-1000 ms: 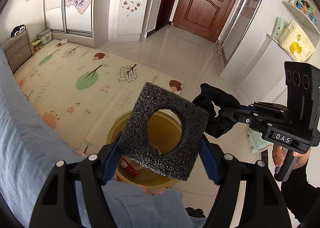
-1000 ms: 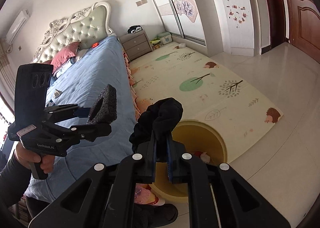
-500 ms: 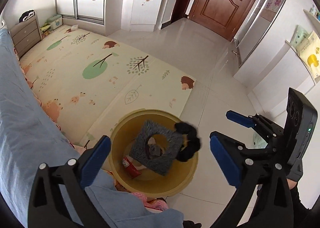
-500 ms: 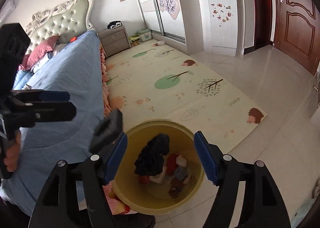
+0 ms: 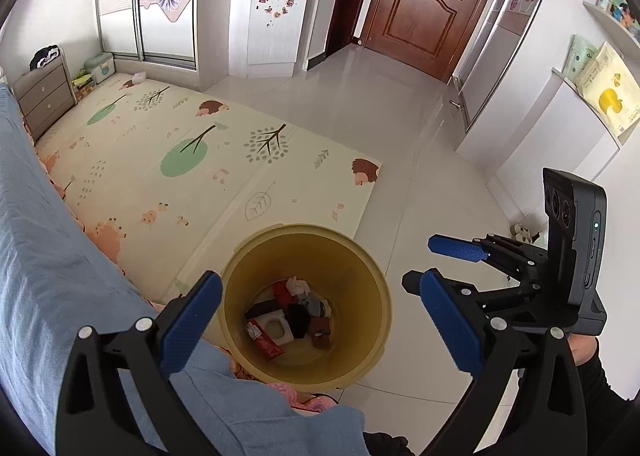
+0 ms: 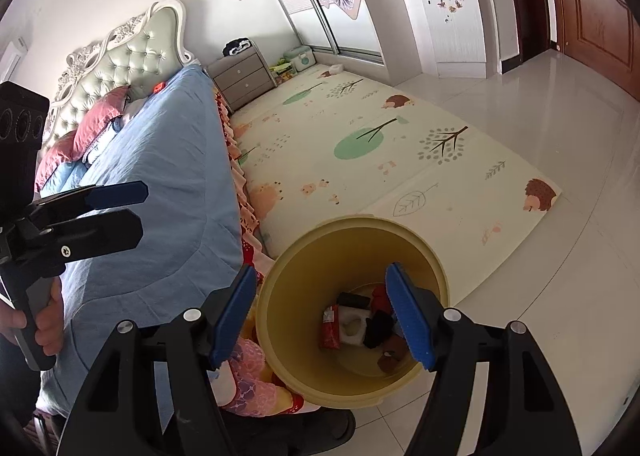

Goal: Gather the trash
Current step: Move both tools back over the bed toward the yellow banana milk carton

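A yellow bin [image 5: 372, 340] sits at the lower middle of both views, on the tile floor at the corner of the play mat [image 5: 208, 160] and right beside the blue-covered bed [image 5: 48, 264]. Down in its bottom lies the trash [image 5: 292, 316]: a white foam square with a hole, a black cloth bundle, a red wrapper, a dark flat piece, brown bits and crumpled white scraps, all piled close together.

The left gripper [image 5: 320, 328] hangs over the bin with its blue pads spread wide on either side of the rim, nothing between them. The right gripper [image 6: 324, 316] also hovers over the bin mouth, its jaws apart and empty, having just been opening; the pads frame the trash below without touching it. In the left wrist view it shows at the right edge, held by a hand [image 5: 582, 350] in a dark sleeve.

A brown door [image 5: 432, 0] stands at the upper right, a white cabinet [image 5: 272, 16] beside it.
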Available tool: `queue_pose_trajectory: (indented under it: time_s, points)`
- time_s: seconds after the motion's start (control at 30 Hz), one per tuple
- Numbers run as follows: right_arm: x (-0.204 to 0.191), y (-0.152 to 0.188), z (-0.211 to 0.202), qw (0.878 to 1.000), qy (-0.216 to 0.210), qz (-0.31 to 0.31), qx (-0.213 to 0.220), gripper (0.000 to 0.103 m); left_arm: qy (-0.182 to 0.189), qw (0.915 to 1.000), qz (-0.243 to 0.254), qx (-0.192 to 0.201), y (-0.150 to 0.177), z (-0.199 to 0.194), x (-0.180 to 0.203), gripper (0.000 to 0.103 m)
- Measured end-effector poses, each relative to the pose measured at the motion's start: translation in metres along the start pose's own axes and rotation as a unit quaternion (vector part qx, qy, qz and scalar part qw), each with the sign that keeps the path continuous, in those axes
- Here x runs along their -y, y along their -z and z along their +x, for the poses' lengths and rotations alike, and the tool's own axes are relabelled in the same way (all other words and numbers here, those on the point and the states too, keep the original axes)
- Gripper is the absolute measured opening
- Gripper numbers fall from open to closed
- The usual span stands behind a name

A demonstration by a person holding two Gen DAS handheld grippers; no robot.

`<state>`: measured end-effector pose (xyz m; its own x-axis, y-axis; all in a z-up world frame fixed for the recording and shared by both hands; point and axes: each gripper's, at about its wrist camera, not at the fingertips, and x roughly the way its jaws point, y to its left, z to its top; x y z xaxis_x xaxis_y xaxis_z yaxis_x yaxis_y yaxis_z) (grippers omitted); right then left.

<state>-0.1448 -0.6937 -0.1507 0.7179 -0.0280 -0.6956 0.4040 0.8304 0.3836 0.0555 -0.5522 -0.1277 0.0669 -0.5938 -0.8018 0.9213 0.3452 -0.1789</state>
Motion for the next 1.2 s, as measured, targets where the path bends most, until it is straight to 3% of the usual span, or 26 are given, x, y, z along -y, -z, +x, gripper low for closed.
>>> queue_pose_trajectory:
  time_s: [0.2, 0.43, 0.63, 0.8, 1.03, 1.2]
  points:
    - [-0.032, -0.004, -0.025, 0.999, 0.008, -0.026, 0.028, 0.066, -0.02, 0.999, 0.01, 0.037, 0.012, -0.046, 0.002, 0.099]
    - [-0.097, -0.005, -0.054, 0.993, -0.023, -0.081, 0.089, 0.07, -0.064, 0.9937, 0.007, 0.092, 0.049, -0.122, -0.015, 0.099]
    - [-0.176, 0.003, -0.067, 0.975, -0.082, -0.154, 0.137, 0.079, -0.119, 0.9856, -0.01, 0.12, 0.103, -0.192, -0.048, 0.099]
    - [-0.235, 0.012, -0.074, 0.956, -0.139, -0.2, 0.162, 0.095, -0.18, 0.9745, -0.021, 0.132, 0.149, -0.242, -0.08, 0.099]
    - [-0.302, 0.025, -0.079, 0.937, -0.184, -0.234, 0.183, 0.095, -0.213, 0.9658, -0.056, 0.137, 0.203, -0.287, -0.124, 0.099]
    - [-0.343, 0.043, -0.076, 0.926, -0.176, -0.27, 0.198, 0.095, -0.243, 0.9572, -0.045, 0.151, 0.234, -0.306, -0.139, 0.099]
